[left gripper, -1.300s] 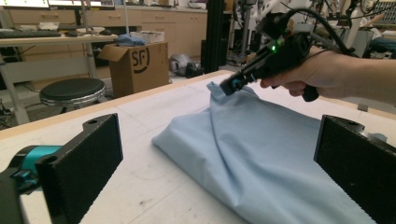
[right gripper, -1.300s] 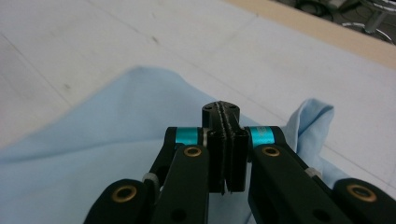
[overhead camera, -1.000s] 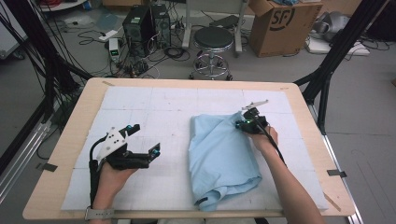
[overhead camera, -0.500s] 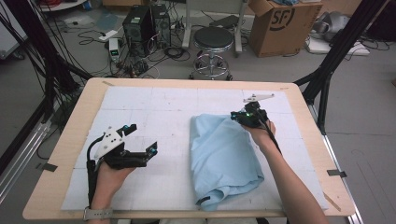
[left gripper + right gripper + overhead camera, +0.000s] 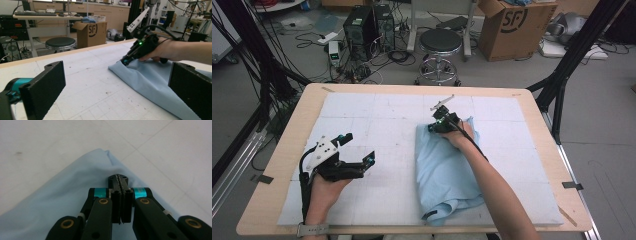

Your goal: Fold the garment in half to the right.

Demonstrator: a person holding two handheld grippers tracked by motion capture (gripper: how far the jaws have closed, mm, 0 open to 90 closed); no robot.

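A light blue cloth (image 5: 447,165) lies folded on the right half of the white-padded surface (image 5: 377,120), running from the near edge toward the middle. The right hand-held gripper (image 5: 435,126) rests at the cloth's far left corner, its jaws pressed together with a pinch of the fabric between them. Over on the left, well apart from the cloth, the left hand-held gripper (image 5: 359,148) sits low above the surface with its jaws spread wide and nothing between them.
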